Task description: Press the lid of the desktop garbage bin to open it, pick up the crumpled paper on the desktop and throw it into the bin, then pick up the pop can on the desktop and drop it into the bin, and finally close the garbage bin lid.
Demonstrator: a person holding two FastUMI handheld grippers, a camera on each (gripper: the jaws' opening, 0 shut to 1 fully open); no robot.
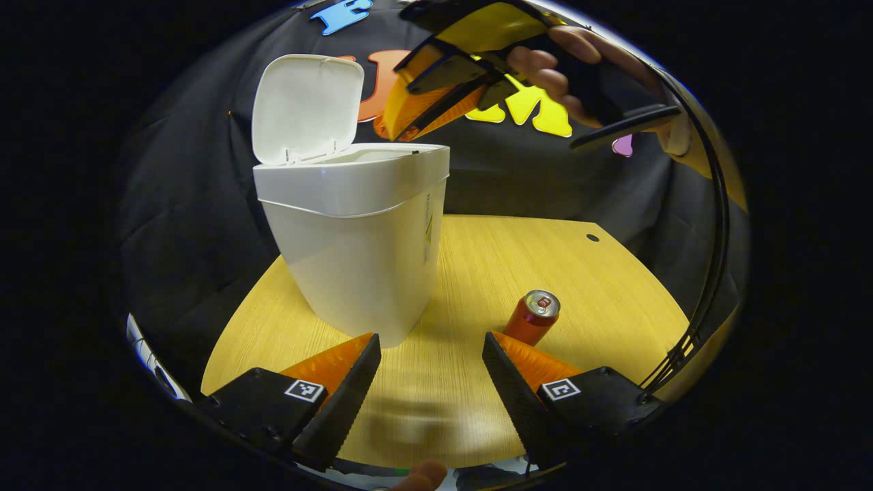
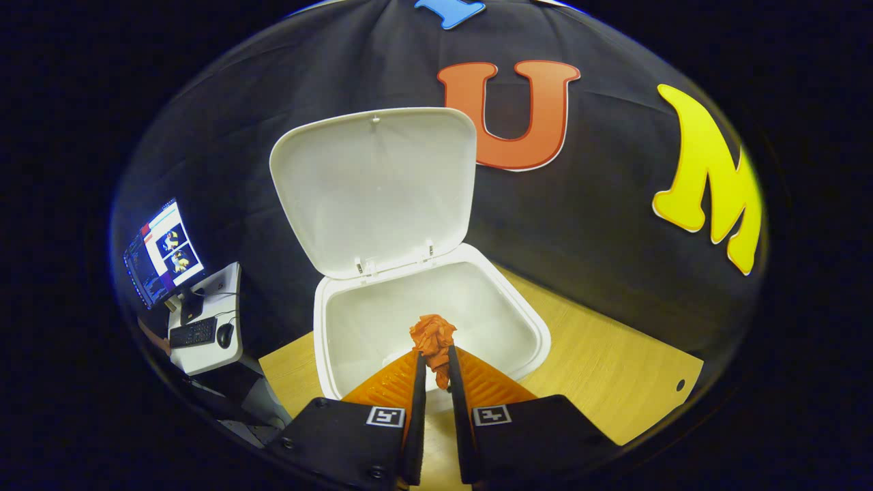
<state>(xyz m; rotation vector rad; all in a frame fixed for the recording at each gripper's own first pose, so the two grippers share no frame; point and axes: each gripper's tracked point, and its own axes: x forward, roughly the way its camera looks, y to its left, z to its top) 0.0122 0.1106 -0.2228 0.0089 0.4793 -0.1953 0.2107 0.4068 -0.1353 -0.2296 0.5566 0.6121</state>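
The white desktop bin (image 1: 354, 232) stands on the wooden table (image 1: 600, 286) with its lid (image 1: 307, 106) swung up. A red pop can (image 1: 533, 317) stands upright to the bin's right, just beyond my left gripper (image 1: 431, 354), which hangs open and empty low over the table. In the left gripper view the right gripper (image 1: 409, 102) hovers over the bin's mouth, held by a hand (image 1: 559, 68). In the right gripper view, my right gripper (image 2: 436, 365) is shut on the crumpled orange paper (image 2: 432, 335), right above the open bin (image 2: 505, 320), lid (image 2: 375, 184) upright behind.
A round hole (image 1: 592, 237) marks the table's far right corner. To the left in the right gripper view, a side desk (image 2: 204, 327) carries a monitor (image 2: 162, 251), keyboard and mouse. Black cloth wall stands close behind the bin.
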